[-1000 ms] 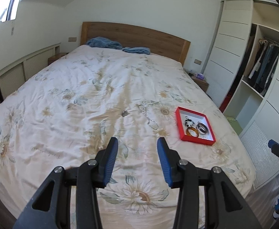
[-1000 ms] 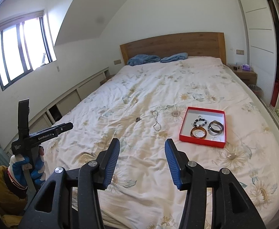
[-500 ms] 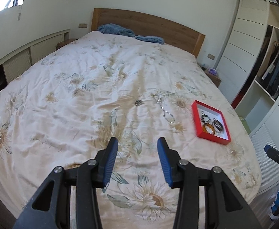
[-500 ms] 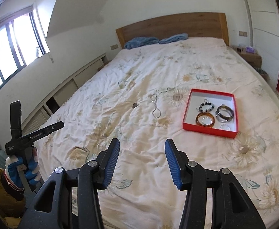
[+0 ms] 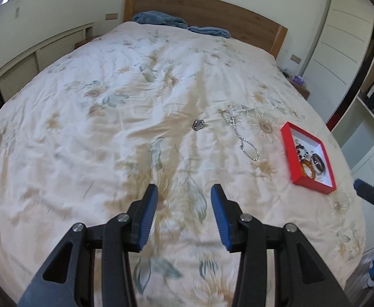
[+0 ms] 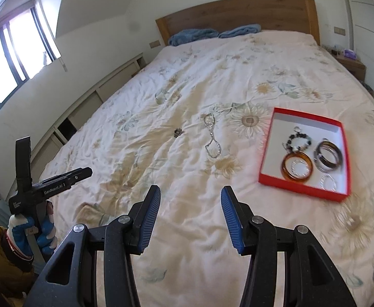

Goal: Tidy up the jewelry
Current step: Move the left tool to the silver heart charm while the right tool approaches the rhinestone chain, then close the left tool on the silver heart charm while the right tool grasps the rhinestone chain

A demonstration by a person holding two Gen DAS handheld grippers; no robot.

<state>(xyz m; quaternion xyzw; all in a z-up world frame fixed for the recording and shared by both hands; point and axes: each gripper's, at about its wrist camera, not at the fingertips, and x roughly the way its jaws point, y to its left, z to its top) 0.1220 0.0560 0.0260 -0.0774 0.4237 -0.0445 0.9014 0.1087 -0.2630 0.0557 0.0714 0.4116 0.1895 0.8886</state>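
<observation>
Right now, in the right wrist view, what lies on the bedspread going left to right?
Small dark ring-like piece → silver chain necklace → red tray with the bracelets in it.

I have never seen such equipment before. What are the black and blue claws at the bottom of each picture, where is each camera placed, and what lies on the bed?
The claws are hand-held grippers: a person carries one in each hand, and no robot arm is involved. Each gripper has a wide-angle camera that looks forward along its two fingers, so each picture shows its own gripper at the bottom. One picture comes from the left gripper, the other from the right gripper. Both are open and hold nothing. In the right view you also see the left gripper from the side, held in a gloved hand. On the floral bedspread lie a silver chain and a small dark trinket. Beside them, a red tray holds several bracelets.
</observation>
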